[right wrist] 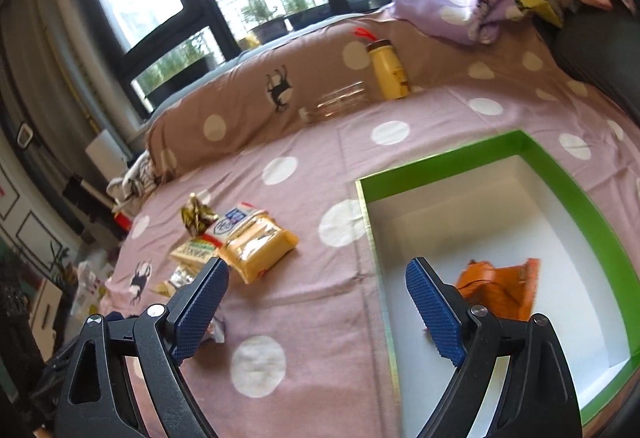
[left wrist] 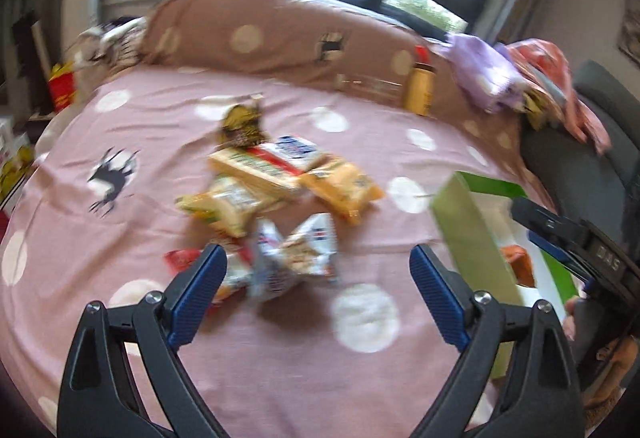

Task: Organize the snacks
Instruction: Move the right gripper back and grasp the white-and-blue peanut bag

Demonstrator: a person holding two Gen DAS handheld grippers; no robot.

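Note:
Several snack packets (left wrist: pixel 272 190) lie in a loose heap on the pink dotted bedspread (left wrist: pixel 140 126). My left gripper (left wrist: pixel 316 278) hangs open just short of the heap, with a white packet (left wrist: pixel 296 254) showing between its fingers and untouched. A green-rimmed white box (right wrist: pixel 540 158) stands to the right of the heap, with an orange packet (right wrist: pixel 500 290) inside. My right gripper (right wrist: pixel 316 294) is open over the box's near left corner, holding nothing. The heap (right wrist: pixel 248 242) also shows left of it. The right gripper's dark body (left wrist: pixel 576 246) juts in at the box (left wrist: pixel 468 234) in the left wrist view.
A yellow bottle (right wrist: pixel 390 70) and a clear glass jar (right wrist: pixel 340 102) rest against the brown dotted pillow (right wrist: pixel 248 110) at the back. Folded purple and orange cloths (right wrist: pixel 460 6) are piled at the far right. Windows stand behind the bed.

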